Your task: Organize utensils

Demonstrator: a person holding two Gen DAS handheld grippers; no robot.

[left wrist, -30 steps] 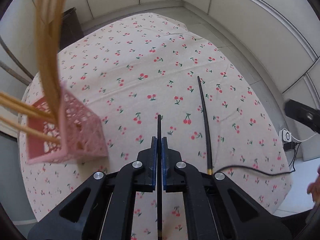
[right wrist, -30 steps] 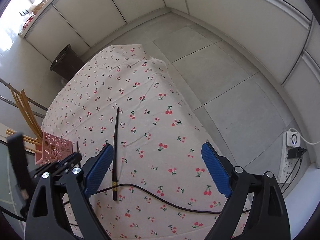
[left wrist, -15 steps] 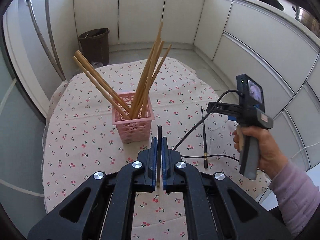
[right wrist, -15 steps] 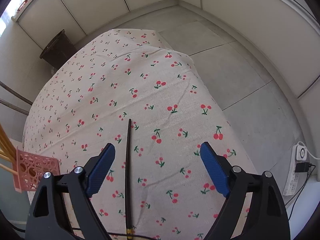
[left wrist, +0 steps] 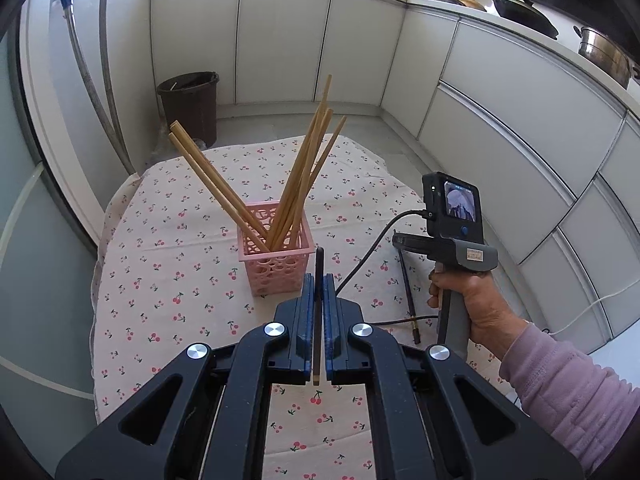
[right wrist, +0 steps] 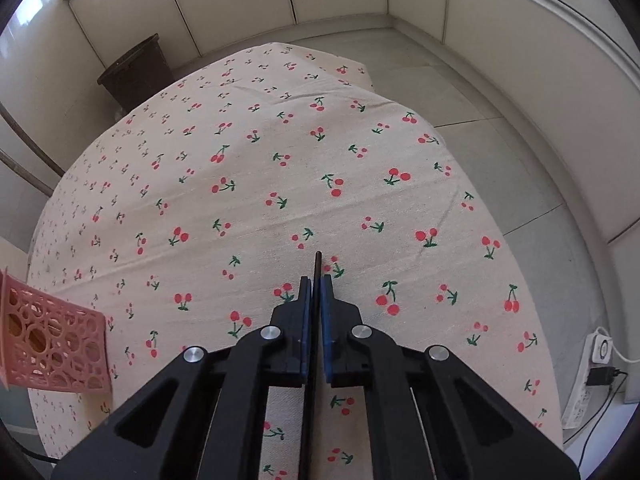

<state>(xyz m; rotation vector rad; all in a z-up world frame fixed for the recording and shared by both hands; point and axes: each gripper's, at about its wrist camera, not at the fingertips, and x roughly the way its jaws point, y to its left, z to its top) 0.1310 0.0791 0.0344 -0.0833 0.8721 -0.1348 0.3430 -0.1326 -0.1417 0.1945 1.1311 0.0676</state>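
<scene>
Left view: wooden chopsticks in pink basket, right view: basket corner only.

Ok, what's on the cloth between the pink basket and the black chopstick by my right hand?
A black cable crosses the cherry-print cloth between the pink basket and the black chopstick; nothing else lies there. The left wrist view shows it.

Blk gripper w/ blue pads, silver screws, lilac sleeve

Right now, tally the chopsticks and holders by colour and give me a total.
Light wooden chopsticks: 6, as best the overlap shows
Black chopsticks: 2
Pink basket: 1
Total: 9
</scene>
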